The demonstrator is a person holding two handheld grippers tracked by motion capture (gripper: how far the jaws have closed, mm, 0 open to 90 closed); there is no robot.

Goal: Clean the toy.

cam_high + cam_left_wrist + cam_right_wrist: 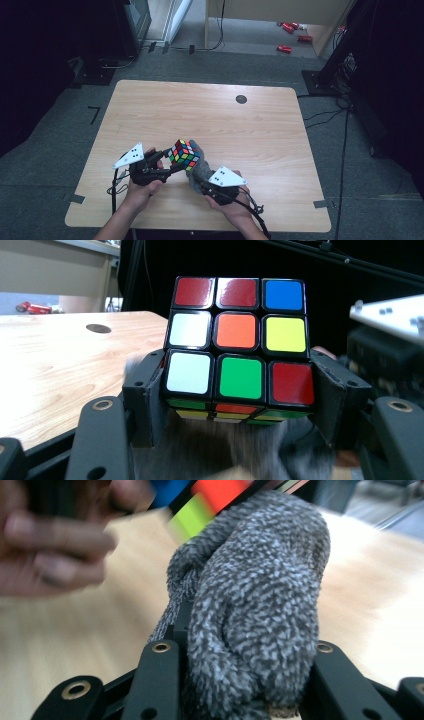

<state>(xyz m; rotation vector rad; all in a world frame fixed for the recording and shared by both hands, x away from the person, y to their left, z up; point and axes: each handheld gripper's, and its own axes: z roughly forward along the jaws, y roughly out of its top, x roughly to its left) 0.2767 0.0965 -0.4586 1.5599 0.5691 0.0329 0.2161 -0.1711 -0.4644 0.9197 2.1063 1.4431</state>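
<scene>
Left gripper [167, 164] was clamped on a puzzle cube [183, 154], its jaws pressing the two opposite sides of the cube's bottom layer. In the left gripper view the cube [239, 345] stood upright between the jaws and rose above their tips; the facing side read red, red, blue on top, white, orange, yellow in the middle, white, green, red below. It was held clear of the bench [210, 117], near the front edge and a little left of centre.

Right gripper [196, 176] was closed on a grey fuzzy cloth [198, 170]. In the right gripper view the cloth [255, 605] bulged up thickly between the jaws and past their tips, and its upper end met the underside of the cube [210, 500], which was blurred. In the left gripper view the same grey cloth [220, 450] showed just beneath the cube, between the jaws.

The person's left hand [142, 187] and right hand [231, 205] gripped the tools from the near side of the bench. Red cans [292, 35] lay on the floor beyond the bench.
</scene>
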